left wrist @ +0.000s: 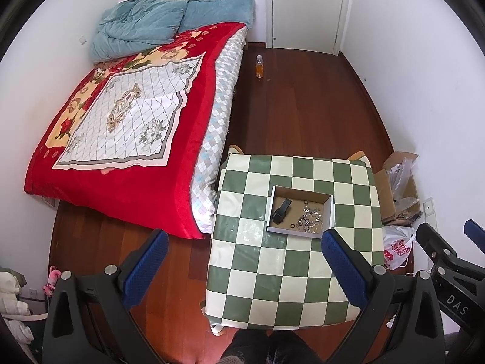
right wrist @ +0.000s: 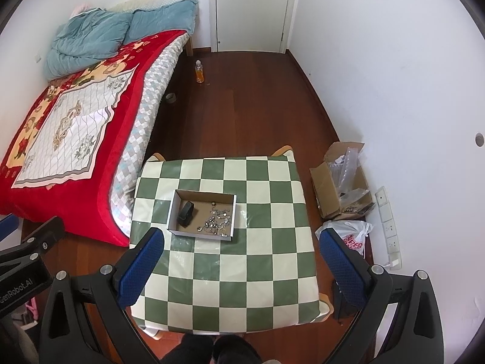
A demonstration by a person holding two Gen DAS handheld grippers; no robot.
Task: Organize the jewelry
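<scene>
Green-and-cream checkered tabletop (right wrist: 266, 242), shallow open cardboard box (right wrist: 202, 195) resting directly on it, toward the far-left part

bed (left wrist: 127, 115), bottle (left wrist: 259, 66), door (right wrist: 251, 9).

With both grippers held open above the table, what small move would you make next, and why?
Probably lower the right gripper toward the cardboard box on the checkered table. Both grippers are open and empty, and the tangled jewelry lies in the box's right half beside a black watch.
</scene>
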